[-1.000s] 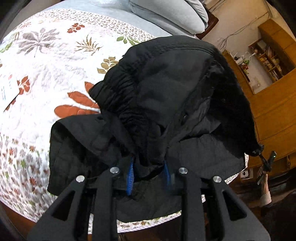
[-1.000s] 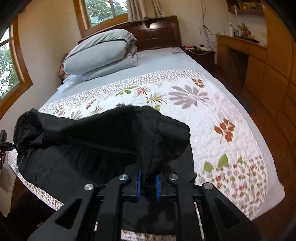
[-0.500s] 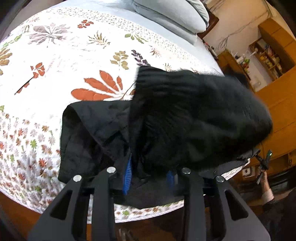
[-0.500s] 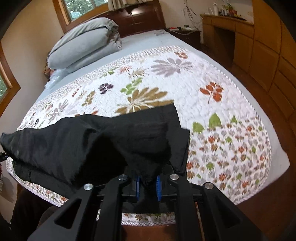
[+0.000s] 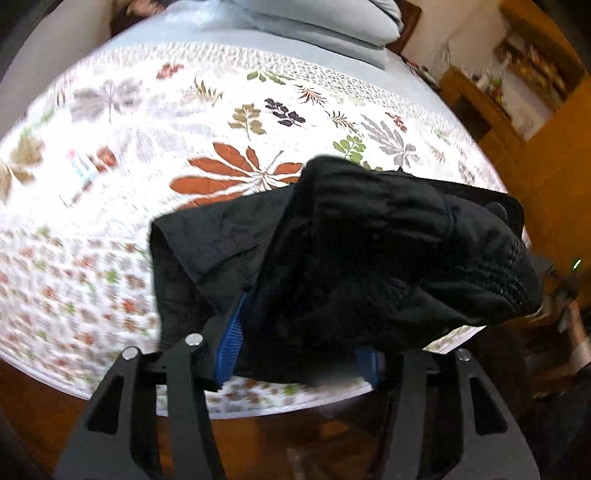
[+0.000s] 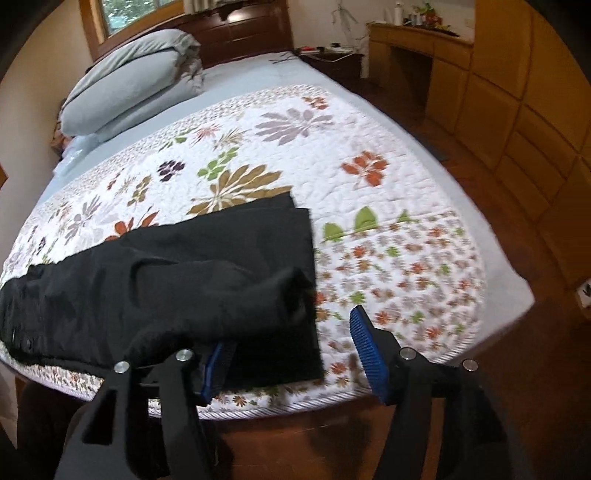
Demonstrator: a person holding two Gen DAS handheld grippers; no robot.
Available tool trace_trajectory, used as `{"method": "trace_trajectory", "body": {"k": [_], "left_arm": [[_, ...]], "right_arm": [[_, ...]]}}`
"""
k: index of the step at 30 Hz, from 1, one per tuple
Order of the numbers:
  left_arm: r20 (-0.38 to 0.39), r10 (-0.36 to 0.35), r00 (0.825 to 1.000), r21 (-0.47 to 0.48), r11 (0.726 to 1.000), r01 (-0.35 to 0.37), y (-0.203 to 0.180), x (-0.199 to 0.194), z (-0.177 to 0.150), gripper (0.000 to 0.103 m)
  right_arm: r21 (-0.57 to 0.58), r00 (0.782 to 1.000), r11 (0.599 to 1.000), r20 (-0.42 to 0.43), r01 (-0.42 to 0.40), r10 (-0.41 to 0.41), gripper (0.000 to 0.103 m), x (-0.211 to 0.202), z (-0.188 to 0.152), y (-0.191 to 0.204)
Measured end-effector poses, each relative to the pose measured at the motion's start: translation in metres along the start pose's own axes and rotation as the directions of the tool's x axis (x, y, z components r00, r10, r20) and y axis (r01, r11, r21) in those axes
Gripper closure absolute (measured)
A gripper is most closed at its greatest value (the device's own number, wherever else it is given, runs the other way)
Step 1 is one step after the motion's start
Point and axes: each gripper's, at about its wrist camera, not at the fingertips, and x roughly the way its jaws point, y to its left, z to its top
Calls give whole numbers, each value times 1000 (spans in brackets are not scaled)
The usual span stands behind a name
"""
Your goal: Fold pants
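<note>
1. Left wrist view: left tongs [image 5: 301, 345] spread wide vs 0.5 s ago, when the blue pads were closer in on the cloth. Black pants [image 5: 369, 266] bunch now lies between the pads and drapes over them; right pad mostly hidden by cloth. Can't tell if any cloth is pinched. Waistband end, ribbed, sits lower than before, hanging over the near bed edge. Frame is motion-blurred.
2. Same view: floral quilt [image 5: 147, 155] under the pants; more of the orange leaf print shows than 0.5 s ago. Grey pillows [image 5: 325, 22] at the far end of the bed.
3. Right wrist view: right tongs [image 6: 291, 360] now wide apart, nothing between them; 0.5 s ago they were clamped on the cloth. Left pad [image 6: 218, 365] touches the pants edge, right pad over bare quilt [image 6: 388, 184].
4. Same view: pants [image 6: 166, 280] dropped flat on the quilt near the front bed edge, folded over, top layer's corner puckered up by the left pad. Before, that end was lifted.
</note>
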Motion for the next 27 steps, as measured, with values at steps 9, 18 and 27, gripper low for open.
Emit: {"method": "trace_trajectory", "body": {"k": [9, 18, 27], "left_arm": [[155, 287, 945, -9, 957, -289, 17, -49, 13, 11], [259, 240, 936, -96, 970, -222, 27, -97, -16, 10], [152, 76, 985, 36, 996, -82, -36, 3, 2, 9]], "right_arm": [[-175, 982, 984, 189, 13, 21, 33, -54, 52, 99], [-287, 900, 917, 256, -277, 353, 22, -96, 91, 203], [-407, 858, 772, -66, -489, 509, 22, 12, 50, 348]]}}
